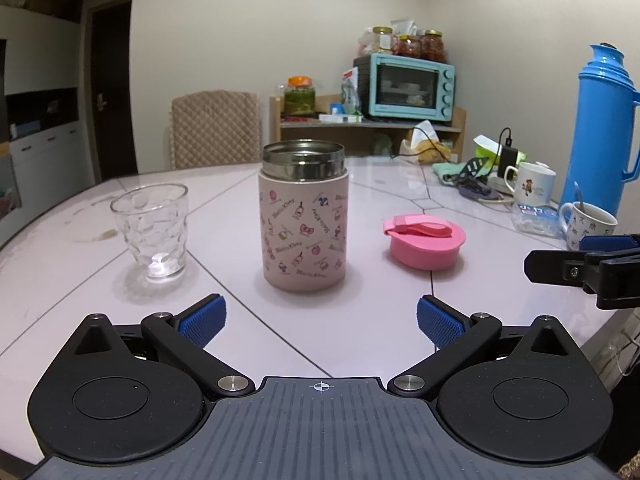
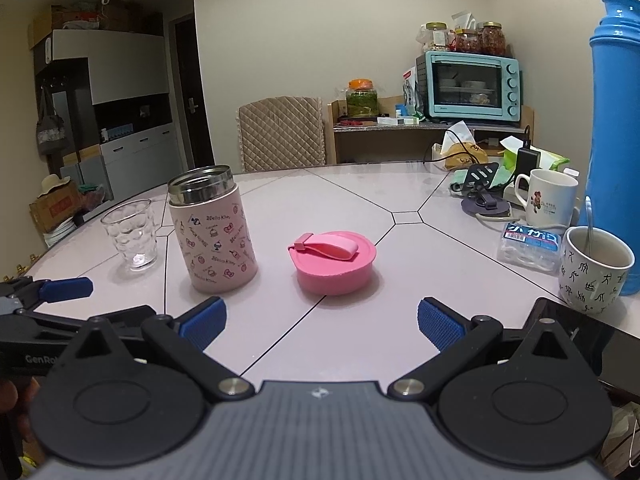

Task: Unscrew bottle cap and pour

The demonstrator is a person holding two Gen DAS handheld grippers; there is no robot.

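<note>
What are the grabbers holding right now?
Nothing. The left gripper and right gripper are both open and empty. The bottle, cap and glass stand on the table untouched.

Left hand-held gripper (image 1: 320, 320) spread wide, right hand-held gripper (image 2: 320, 320) likewise, both level

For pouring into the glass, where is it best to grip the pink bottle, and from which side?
Probably grip the bottle around its pink middle, below the steel neck, from the near side with the left gripper, open and aligned with it. It stands upright, uncapped; glass left, cap right.
</note>
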